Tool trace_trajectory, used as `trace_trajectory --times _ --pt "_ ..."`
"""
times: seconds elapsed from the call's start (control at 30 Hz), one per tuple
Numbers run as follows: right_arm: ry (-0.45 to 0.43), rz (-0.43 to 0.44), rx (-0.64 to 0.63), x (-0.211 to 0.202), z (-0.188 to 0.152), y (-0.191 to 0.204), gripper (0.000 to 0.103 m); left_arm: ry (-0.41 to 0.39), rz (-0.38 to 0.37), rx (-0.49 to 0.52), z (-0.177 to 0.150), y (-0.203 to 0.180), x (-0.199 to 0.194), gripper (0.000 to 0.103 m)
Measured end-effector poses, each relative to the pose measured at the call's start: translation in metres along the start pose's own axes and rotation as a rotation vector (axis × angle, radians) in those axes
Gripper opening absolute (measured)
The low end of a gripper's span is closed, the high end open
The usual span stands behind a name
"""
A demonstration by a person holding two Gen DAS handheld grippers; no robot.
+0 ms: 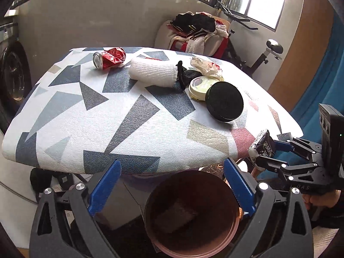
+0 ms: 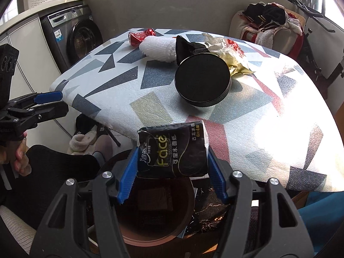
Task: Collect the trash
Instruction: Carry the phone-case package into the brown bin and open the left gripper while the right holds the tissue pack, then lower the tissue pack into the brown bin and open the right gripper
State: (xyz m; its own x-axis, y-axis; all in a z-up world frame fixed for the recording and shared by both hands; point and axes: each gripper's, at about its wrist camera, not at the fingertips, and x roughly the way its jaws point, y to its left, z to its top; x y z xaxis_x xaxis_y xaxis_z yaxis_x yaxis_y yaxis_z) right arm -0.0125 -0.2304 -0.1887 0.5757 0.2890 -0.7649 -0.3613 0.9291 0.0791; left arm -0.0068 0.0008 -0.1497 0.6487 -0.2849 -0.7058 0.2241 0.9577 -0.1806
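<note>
A patterned counter (image 1: 71, 116) holds a crushed red can (image 1: 109, 58), white foam wrap (image 1: 153, 72) and a black round lid (image 1: 224, 101). Below, the left gripper (image 1: 172, 188) gapes empty above a brown bin (image 1: 191, 245). At right, the right gripper (image 1: 266, 150) pinches a black tissue pack (image 1: 263, 145).

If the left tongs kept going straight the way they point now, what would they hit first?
Probably the near edge of the patterned table. The open left tongs point at it above the brown bin; depth is unclear.

Both wrist views face table (image 1: 64, 116), close; share bin (image 2: 189, 193).
</note>
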Motion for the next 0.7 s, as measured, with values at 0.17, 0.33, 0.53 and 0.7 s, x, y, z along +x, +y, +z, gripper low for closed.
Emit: trace_trajectory --times 0.17,0.33,0.53,0.7 --pt "0.053 0.033 -0.019 0.013 -0.014 0.013 0.062 -0.027 0.088 -0.042 0.004 0.017 -0.014 0.097" --pt "0.108 0.048 -0.07 0.028 -0.029 0.028 0.062 -0.021 0.111 -0.069 0.002 0.028 -0.016 0.097" --pt "0.137 0.063 -0.111 0.034 -0.036 0.039 0.063 0.001 0.108 -0.069 -0.003 0.027 -0.01 0.097" --pt "0.146 0.07 -0.097 0.036 -0.036 0.038 0.073 0.012 0.108 -0.074 -0.006 0.026 -0.007 0.097"
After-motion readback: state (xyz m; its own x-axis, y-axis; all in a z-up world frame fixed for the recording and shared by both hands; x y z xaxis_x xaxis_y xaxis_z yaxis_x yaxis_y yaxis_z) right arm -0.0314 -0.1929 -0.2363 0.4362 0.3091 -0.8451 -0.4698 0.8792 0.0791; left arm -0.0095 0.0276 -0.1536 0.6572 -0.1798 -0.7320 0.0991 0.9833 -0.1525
